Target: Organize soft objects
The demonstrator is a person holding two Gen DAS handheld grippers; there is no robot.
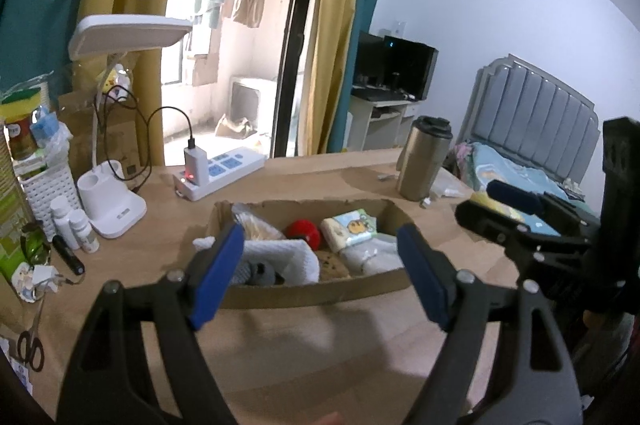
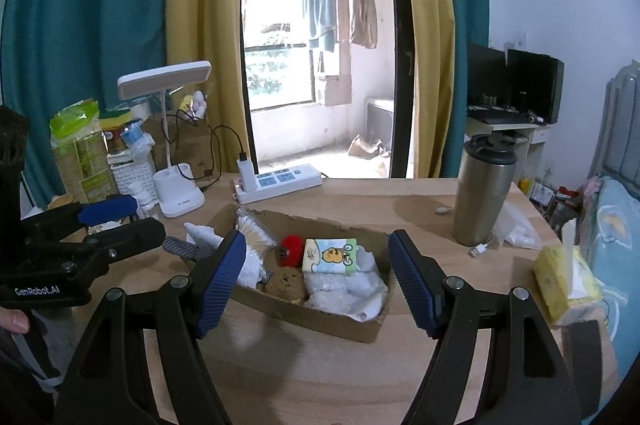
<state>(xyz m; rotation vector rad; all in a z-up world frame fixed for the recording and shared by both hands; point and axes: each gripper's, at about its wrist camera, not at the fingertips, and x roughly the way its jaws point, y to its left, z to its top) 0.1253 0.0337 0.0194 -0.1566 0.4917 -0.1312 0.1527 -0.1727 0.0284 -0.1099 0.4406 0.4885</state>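
Since the cardboard box (image 2: 372, 325) at frame centre holds the soft things, the left gripper (image 1: 320, 277) and right gripper (image 2: 316, 277) hover near it; jaws apart, empty.

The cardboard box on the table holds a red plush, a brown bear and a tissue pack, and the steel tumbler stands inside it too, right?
Not quite. The steel tumbler stands on the table outside the cardboard box, as the right wrist view shows. The red plush, brown bear and tissue pack are inside.

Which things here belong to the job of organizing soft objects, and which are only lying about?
Belong to the job:
cardboard box
brown plush toy
red soft toy
tissue pack
white cloths

Only lying about:
steel tumbler
power strip
desk lamp
yellow tissue box
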